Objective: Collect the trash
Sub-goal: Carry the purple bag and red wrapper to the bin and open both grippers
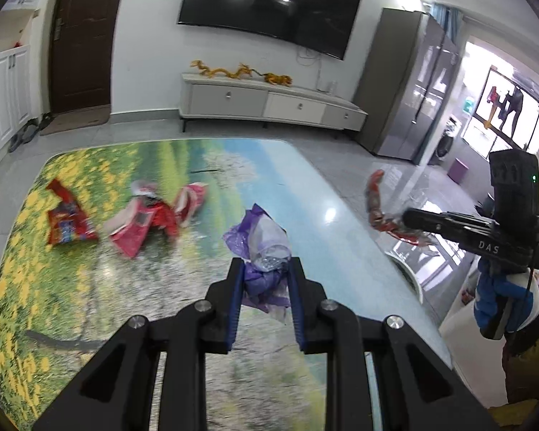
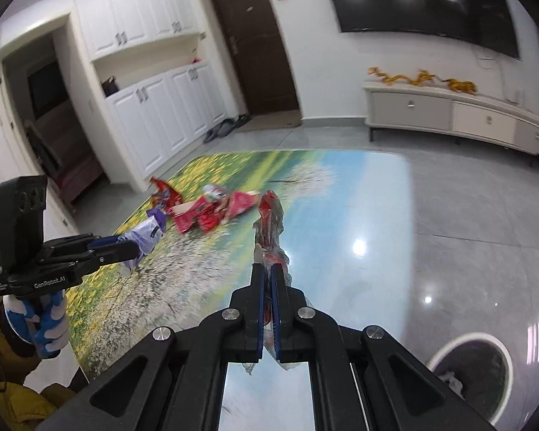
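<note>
Trash wrappers ride clamped in both grippers above the bench (image 1: 90,287): purple wrapper (image 1: 266,251) pinched in the left gripper (image 1: 266,269), red wrapper (image 2: 269,222) in the right gripper (image 2: 267,280). Both look feather-light, crinkly and slippery, so a bunched middle is the safest hold; more red packets (image 1: 140,222) lie ahead of the left gripper.

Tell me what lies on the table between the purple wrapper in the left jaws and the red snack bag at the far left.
A heap of red and pink wrappers lies between the purple wrapper and the red snack bag, seen in the left wrist view.
</note>
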`<state>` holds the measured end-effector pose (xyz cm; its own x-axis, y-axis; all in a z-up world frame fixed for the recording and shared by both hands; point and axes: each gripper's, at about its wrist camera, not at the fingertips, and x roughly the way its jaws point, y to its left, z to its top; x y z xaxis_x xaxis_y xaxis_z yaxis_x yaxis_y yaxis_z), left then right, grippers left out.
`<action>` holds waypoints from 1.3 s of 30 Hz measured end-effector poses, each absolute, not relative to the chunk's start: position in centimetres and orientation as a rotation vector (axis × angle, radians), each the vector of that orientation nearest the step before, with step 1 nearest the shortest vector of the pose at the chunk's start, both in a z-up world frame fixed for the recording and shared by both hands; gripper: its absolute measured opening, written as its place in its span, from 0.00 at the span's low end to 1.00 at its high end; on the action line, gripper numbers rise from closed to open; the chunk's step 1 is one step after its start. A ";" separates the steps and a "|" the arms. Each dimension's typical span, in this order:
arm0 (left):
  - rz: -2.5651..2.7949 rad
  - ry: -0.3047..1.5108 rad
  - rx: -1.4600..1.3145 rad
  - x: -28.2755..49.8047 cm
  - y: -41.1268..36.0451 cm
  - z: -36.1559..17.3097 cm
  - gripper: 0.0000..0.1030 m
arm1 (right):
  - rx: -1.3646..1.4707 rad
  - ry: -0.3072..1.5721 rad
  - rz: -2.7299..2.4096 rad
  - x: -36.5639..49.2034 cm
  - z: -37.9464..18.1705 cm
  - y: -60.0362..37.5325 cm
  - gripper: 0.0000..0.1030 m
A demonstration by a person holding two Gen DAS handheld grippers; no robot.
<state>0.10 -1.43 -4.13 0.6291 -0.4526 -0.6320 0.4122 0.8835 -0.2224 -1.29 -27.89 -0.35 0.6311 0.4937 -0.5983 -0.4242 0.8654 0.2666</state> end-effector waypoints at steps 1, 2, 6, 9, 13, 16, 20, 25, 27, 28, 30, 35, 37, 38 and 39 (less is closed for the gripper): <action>-0.509 0.741 -0.052 0.1 -2.1 -4.0 0.22 | 0.116 0.711 0.507 -1.7 -0.3 -29.0 0.04; -0.526 0.746 -0.046 0.3 -3.1 -3.8 0.22 | 0.130 0.708 0.477 -2.3 -0.3 -30.5 0.04; -0.587 0.775 0.000 1.0 -7.1 -3.7 0.22 | 0.178 0.702 0.376 -4.0 -1.0 -35.4 0.04; -0.641 0.805 0.049 1.6 -11.2 -3.9 0.22 | 0.232 0.708 0.285 -5.5 -2.5 -39.6 0.04; -0.719 0.850 0.103 2.5 -17.3 -4.7 0.22 | 0.314 0.736 0.178 -6.7 -5.4 -44.8 0.04; -0.777 0.888 0.137 3.1 -22.3 -5.5 0.22 | 0.365 0.764 0.122 -7.0 -7.4 -47.8 0.04; -0.849 0.941 0.178 3.8 -28.8 -6.9 0.22 | 0.422 0.798 0.067 -6.9 -9.9 -51.2 0.04; -0.903 0.997 0.206 4.8 -35.0 -9.0 0.22 | 0.464 0.826 0.029 -6.3 -12.2 -54.4 0.04; -0.916 1.008 0.220 5.1 -36.6 -9.7 0.22 | 0.485 0.830 0.017 -6.1 -12.9 -55.4 0.04; -0.922 1.012 0.224 5.2 -37.2 -10.0 0.22 | 0.494 0.829 0.011 -6.1 -13.2 -55.9 0.04; -0.928 1.033 0.229 5.4 -38.6 -10.8 0.25 | 0.512 0.814 0.000 -6.7 -13.3 -56.4 0.05; -0.935 1.088 0.209 6.4 -40.6 -12.7 0.35 | 0.550 0.788 -0.057 -8.0 -13.6 -58.3 0.07; -0.938 1.101 0.191 6.7 -40.9 -13.1 0.42 | 0.560 0.783 -0.077 -8.5 -13.6 -59.0 0.07; -0.939 1.109 0.178 6.9 -41.1 -13.4 0.43 | 0.560 0.781 -0.085 -8.8 -13.6 -59.2 0.07; -0.940 1.113 0.172 7.0 -41.2 -13.5 0.43 | 0.560 0.780 -0.091 -9.0 -13.5 -59.3 0.08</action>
<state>6.96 -41.24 -13.49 0.1160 -0.5576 -0.8220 0.7173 0.6194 -0.3190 -9.04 -59.28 -13.54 0.7149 0.1244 -0.6881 0.2796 0.8511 0.4443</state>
